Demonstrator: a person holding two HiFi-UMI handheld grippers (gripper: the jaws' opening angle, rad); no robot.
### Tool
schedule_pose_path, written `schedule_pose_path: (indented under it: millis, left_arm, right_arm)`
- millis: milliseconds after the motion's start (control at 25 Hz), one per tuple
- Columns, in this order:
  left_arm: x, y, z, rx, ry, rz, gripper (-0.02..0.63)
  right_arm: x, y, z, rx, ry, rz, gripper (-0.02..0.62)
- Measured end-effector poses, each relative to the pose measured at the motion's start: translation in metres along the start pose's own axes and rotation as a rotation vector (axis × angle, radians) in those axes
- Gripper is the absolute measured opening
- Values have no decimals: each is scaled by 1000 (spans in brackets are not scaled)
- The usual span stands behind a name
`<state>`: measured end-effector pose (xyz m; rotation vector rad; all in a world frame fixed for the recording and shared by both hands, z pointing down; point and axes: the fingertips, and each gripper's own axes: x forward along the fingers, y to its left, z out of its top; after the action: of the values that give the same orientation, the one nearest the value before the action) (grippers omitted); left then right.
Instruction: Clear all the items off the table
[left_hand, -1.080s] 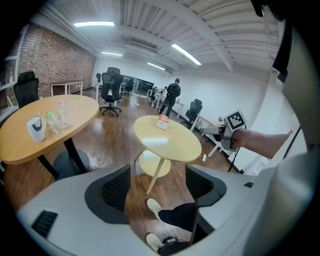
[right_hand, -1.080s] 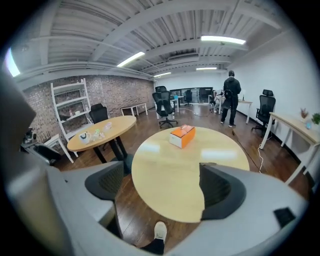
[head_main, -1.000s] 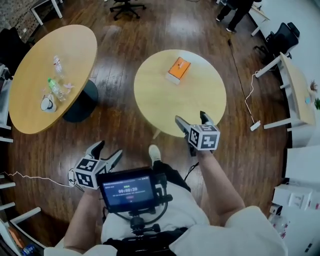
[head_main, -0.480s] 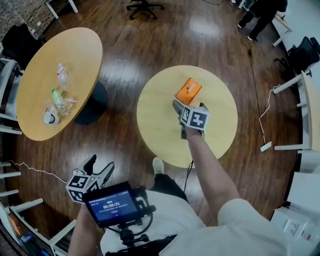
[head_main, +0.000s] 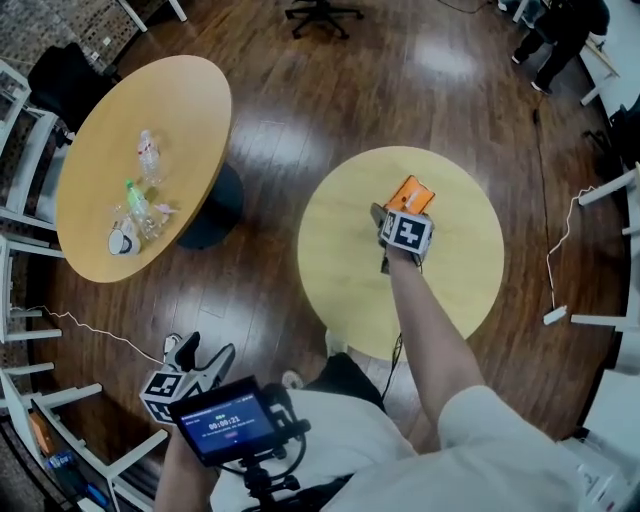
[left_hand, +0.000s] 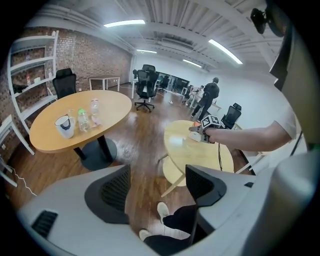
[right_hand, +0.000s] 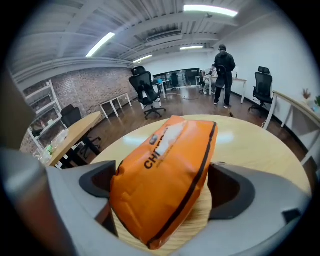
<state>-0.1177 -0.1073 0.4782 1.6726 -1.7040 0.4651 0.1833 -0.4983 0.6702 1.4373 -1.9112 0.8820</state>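
- Head view: my right gripper is reached out over the round surface, with its fingers at the orange pack. The pack lies on the far half of that surface, just beyond the marker cube.
- Head view: my left gripper hangs low at my side over the wooden floor, well apart from both surfaces, with a lit screen just beside it.
- Head view: far to the left of the fingers, the oval surface carries some bottles and a mug. A person stands at the top right.
- Left gripper view: the fingers stand apart with nothing held between them. Through the gap I see only floor and my shoe. The round surface and my outstretched right arm lie ahead to the right, the oval surface ahead to the left.
- Right gripper view: the fingers are spread wide, one on each side of the orange pack, which fills the gap between them and rests on the round surface. Each finger sits close against a side of the pack, but I cannot tell whether they press it, and the pack looks unsqueezed. Beyond the fingers are office chairs.
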Motion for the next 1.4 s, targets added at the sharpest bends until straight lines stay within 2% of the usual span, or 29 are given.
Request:
schedule_pose_path:
  millis: [120,320,560,720,840,1000,1240,1400]
  left_arm:
    - [2,6,2,-7,1,3,342]
    - [10,17,7,-29,-10,-10,342]
    - [34,26,23,8,-34,-84,342]
    - [47,42,46,38,-77,-162,342]
    - [50,67,70,56,-124,-191,342]
    - [44,114,85,65,-144,-205,342]
    - [23,186,80,35,-140,-188,342]
    - [9,238,67,-7,-136,-151,342]
  right_arm:
    - [-1,-6,-7,23,3,31,519]
    - [-8,-17,-1,-2,9,34,449]
    - [-35,-25,3,-28,-9,7,422]
    - [-66,11,12,-68,-49,32,417]
    - [-82,72,30,-124,-78,89,417]
    - [-81,196,53,-203,-89,219,417]
    - [-50,401,64,-407,-63,414,417]
    - [-13,510,56,-523,-28,497,417]
